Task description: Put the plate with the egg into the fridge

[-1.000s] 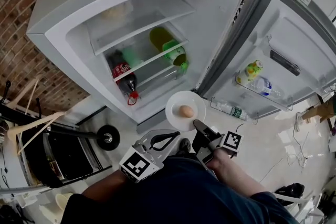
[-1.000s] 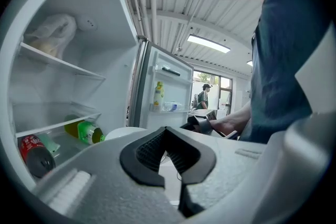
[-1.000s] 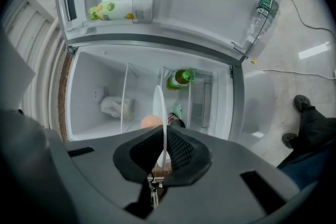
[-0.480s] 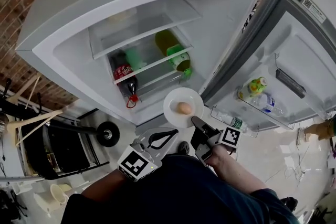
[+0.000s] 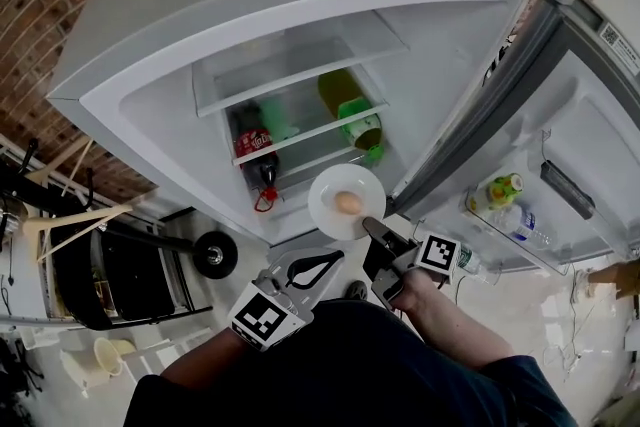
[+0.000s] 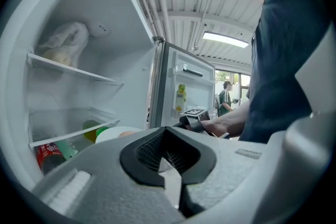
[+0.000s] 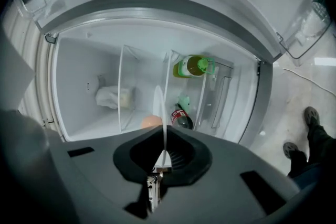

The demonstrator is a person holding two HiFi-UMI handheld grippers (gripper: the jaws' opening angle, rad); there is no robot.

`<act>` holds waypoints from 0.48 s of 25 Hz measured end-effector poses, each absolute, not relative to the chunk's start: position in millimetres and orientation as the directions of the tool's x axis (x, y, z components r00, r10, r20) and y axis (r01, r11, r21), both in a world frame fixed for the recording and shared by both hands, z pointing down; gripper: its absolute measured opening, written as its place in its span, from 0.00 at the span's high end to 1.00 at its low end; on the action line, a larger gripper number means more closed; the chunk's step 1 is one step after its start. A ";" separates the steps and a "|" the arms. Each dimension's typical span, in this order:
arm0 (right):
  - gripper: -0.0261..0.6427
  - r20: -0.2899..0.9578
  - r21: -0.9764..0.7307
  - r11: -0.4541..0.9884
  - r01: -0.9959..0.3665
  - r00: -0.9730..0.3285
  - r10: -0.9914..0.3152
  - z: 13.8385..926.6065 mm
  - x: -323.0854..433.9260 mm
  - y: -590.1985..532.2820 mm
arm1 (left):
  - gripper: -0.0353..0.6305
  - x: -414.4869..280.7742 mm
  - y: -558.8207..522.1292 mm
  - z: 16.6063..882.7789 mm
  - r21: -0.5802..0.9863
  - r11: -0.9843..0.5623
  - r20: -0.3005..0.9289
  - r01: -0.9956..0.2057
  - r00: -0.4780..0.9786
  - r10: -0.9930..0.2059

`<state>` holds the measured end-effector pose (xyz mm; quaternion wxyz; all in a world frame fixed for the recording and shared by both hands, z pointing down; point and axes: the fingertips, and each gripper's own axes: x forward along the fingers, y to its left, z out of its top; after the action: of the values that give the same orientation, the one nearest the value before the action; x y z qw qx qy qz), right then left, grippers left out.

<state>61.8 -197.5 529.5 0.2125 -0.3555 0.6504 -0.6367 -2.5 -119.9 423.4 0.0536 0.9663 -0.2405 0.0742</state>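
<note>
A white plate (image 5: pixel 328 185) carrying a brown egg (image 5: pixel 348 203) hangs level in front of the open fridge (image 5: pixel 300 5), near its lower shelves. My right gripper (image 5: pixel 372 228) is shut on the plate's near rim. In the right gripper view the plate (image 7: pixel 159 105) shows edge-on between the jaws, with the egg (image 7: pixel 151 121) just left of it. My left gripper (image 5: pixel 335 260) is low and to the left of the plate, shut and holding nothing. Its closed tips (image 6: pixel 166 134) point toward the fridge interior.
A cola bottle (image 5: pixel 255 140) and a green-capped bottle (image 5: pixel 355 110) lie on the lower shelves. A pale bag (image 7: pixel 113 97) sits on the upper shelf. The open door (image 5: pixel 580 115) at right holds bottles (image 5: pixel 505 187). A black stand (image 5: pixel 120 265) is at the left.
The right gripper has carried the plate and egg a little closer to the fridge opening. The left gripper has kept its place below it.
</note>
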 end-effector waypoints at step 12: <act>0.93 0.176 -0.979 -0.050 -0.199 -0.688 -0.704 528.2 44.6 -240.3 | 0.94 -15.1 -126.7 425.6 0.080 -0.847 0.170 -0.525 0.845 -0.508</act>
<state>44.6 -240.3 528.2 0.1974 -0.3419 0.6604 -0.6387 -15.1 -126.7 425.6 0.0617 0.9584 -0.2695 0.0711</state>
